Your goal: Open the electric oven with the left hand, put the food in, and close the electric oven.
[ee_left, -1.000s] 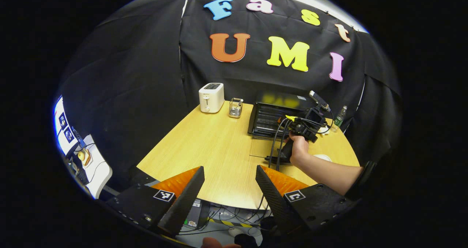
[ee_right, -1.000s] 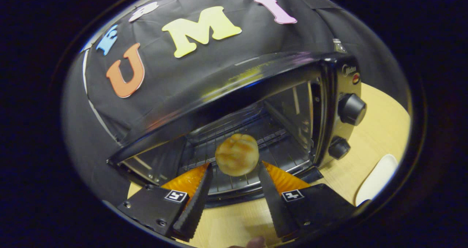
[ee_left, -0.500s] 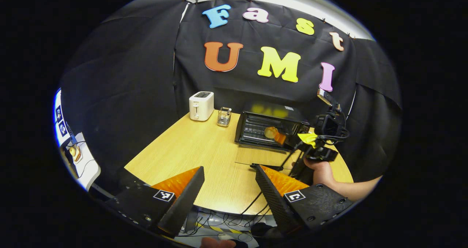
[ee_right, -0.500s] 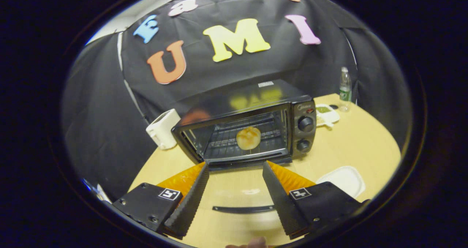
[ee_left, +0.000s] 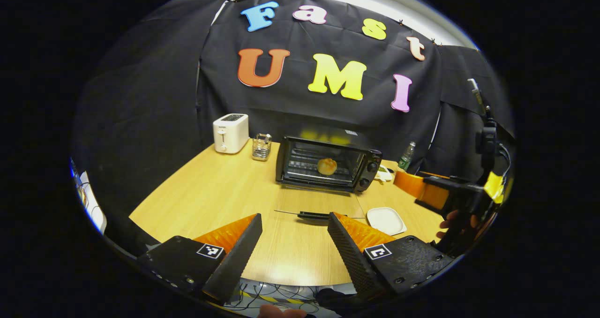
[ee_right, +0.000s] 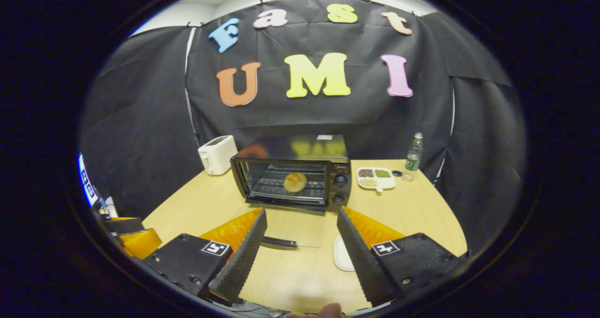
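Golden round bun [ee_right: 295, 182] sits on wire rack inside black electric oven [ee_right: 293, 172] at far middle of wooden surface [ee_right: 412, 215]; glass door [ee_right: 288, 229] lies folded flat, so closing is your remaining step. Bring left gripper [ee_left: 293, 247] forward, low, under door's black handle [ee_left: 311, 215], lift in smooth arc until it latches. Left fingers wide apart, holding nothing; handle just ahead between them, bun well beyond. Right gripper [ee_right: 300, 247] likewise spread, empty, well back from oven. Keep it clear of door's swing.
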A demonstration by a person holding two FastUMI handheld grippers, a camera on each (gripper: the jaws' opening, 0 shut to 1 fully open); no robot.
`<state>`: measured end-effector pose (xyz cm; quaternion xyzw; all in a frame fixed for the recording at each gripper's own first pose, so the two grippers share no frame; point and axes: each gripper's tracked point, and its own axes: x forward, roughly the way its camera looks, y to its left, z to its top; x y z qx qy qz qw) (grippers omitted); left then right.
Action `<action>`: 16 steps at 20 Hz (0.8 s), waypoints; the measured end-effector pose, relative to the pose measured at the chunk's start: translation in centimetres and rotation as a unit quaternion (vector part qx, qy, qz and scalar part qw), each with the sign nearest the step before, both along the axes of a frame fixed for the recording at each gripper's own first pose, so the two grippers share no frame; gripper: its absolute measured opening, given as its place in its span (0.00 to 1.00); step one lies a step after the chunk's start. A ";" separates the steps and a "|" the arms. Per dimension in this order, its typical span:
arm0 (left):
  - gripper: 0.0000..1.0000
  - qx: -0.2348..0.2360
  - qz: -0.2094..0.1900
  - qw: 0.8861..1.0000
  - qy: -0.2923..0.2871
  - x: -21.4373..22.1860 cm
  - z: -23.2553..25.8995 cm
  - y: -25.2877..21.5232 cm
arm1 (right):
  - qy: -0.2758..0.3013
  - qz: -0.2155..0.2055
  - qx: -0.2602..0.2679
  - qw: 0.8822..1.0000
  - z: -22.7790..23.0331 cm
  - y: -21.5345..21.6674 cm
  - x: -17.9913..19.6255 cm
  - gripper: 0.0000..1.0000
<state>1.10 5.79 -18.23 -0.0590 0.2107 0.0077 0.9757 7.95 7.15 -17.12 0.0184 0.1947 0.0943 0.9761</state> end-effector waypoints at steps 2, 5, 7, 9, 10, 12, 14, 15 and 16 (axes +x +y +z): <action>0.94 0.005 -0.019 1.000 0.017 1.1 -2.4 -1.1 | 0.014 -0.010 -0.007 1.000 -0.3 -1.9 -1.1 0.97; 0.93 0.004 -0.040 0.999 0.037 2.5 -5.2 -2.8 | 0.021 -0.029 -0.016 0.999 -0.6 -4.6 -2.1 0.97; 0.93 -0.003 -0.047 0.997 0.053 3.3 -7.3 -3.7 | 0.033 -0.042 -0.010 0.999 -1.3 -6.0 -2.9 0.97; 0.93 -0.006 -0.053 0.996 0.067 4.4 -9.4 -4.6 | 0.040 -0.057 -0.007 0.998 -1.5 -7.5 -3.4 0.97; 0.93 -0.001 -0.056 0.995 0.080 5.0 -10.9 -4.8 | 0.042 -0.062 -0.008 0.997 -1.7 -8.3 -3.5 0.97; 0.94 0.000 -0.060 0.994 0.091 6.4 -12.7 -5.2 | 0.044 -0.069 -0.025 0.996 -2.4 -9.7 -3.6 0.97; 0.94 -0.003 -0.060 0.993 0.103 8.1 -14.6 -5.7 | 0.047 -0.068 -0.048 0.995 -3.1 -10.8 -3.9 0.96; 0.94 -0.003 -0.059 0.992 0.109 8.7 -15.5 -5.8 | 0.052 -0.065 -0.053 0.995 -3.7 -11.0 -4.1 0.97; 0.94 -0.005 -0.057 0.992 0.117 9.2 -16.2 -6.0 | 0.057 -0.064 -0.053 0.995 -4.0 -11.1 -4.2 0.97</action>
